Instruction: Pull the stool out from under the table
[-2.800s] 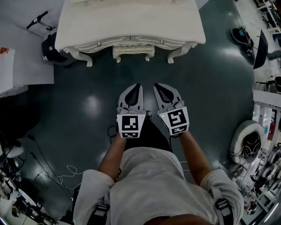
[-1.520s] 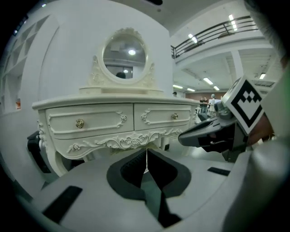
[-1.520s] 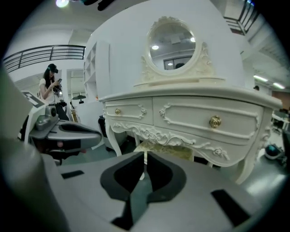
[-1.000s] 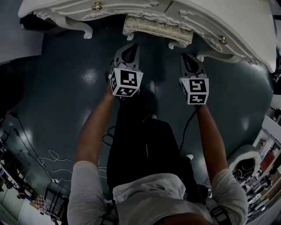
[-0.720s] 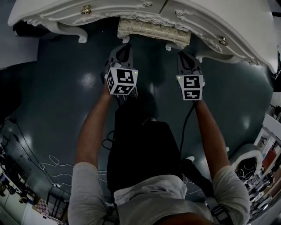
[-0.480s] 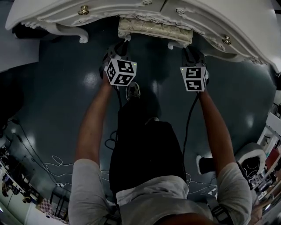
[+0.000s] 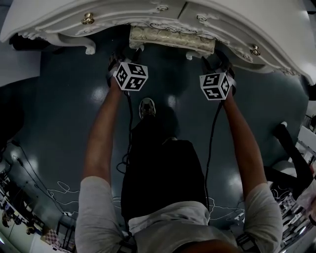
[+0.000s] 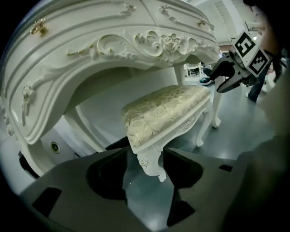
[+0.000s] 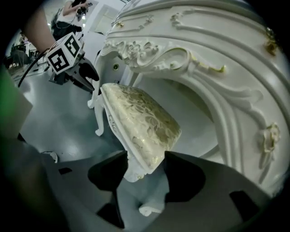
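- Left claw (image 8: 145, 170) has its jaws apart, and they have just been opening; the near corner of the stool (image 8: 165, 111), with the top of its carved leg, sits in the gap between them; floor (image 7: 64, 113) shows on both sides of the leg, so I judge nothing is gripped there.
- Right claw (image 9: 142, 174) is spread too, its jaws also just having been opening; the stool's other front corner lies between them, close to both pads; I see neither pad pressing on it, so I take this claw to be empty as well.
- Stool stands on the floor, tucked into the kneehole under the front edge of the counter (image 7: 148, 12); in the head view only a strip of its patterned seat shows past that edge; my two claws sit low at that strip, one toward each end.
- Done, as I judge it: the reach and the line-up; each claw is set around a front corner of the seat.
- Left to do: close both claws on those corners; then draw the stool toward me across the floor until it is out from under the counter; none of the pull shows as made.
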Motion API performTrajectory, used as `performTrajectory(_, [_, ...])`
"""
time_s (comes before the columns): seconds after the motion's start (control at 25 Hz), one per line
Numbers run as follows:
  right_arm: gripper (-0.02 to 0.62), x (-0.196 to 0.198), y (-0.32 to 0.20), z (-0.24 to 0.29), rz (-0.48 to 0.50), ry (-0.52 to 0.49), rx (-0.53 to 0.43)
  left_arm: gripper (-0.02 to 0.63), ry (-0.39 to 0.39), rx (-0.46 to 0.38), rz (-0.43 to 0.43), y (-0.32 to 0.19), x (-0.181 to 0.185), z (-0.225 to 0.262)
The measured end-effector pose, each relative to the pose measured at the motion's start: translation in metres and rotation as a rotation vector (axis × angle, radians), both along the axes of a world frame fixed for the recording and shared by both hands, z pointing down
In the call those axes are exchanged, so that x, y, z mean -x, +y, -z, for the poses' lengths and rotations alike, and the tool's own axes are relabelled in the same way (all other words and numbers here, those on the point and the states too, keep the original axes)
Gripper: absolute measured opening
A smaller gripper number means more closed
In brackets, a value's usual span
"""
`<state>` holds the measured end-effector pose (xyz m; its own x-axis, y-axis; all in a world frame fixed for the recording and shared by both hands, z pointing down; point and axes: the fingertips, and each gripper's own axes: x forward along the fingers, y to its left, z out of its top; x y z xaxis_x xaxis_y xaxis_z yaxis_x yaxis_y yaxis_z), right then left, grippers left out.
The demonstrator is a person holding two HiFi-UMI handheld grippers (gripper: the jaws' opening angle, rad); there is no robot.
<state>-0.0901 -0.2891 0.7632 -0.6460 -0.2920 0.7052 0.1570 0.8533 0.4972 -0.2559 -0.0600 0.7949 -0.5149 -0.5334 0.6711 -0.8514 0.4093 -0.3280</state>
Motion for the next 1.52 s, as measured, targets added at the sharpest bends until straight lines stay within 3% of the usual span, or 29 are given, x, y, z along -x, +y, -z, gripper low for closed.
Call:
performTrajectory(0.16, [0.287,0.006,-0.013,-0.017,-0.005,0.048,-0.013,0.293,0.084,-0.021,0.012,-0.006,0.017,-0.011])
performTrajectory(0.32, [0.291,0.014,-0.023,-0.028,0.038,0.088,-0.083,0.305,0.166,-0.103,0.079,-0.019,0.03,-0.012])
performTrajectory(0.52, [0.295,0.023,-0.028,-0.043,0.083,0.124,-0.157,0.319,0.215,-0.161,0.069,-0.017,0.033,-0.017])
performTrajectory(0.8, [0.285,0.024,-0.028,-0.042,0.085,0.151,-0.172,0.317,0.282,-0.143,0.107,-0.018,0.033,-0.031])
performTrajectory(1.04, [0.253,0.021,-0.026,-0.044,0.097,0.168,-0.201,0.256,0.265,-0.165,0.099,-0.021,0.027,-0.028])
performTrajectory(1.52, [0.238,-0.005,-0.008,-0.045,0.12,0.199,-0.21,0.222,0.279,-0.113,0.112,0.0,0.001,-0.026])
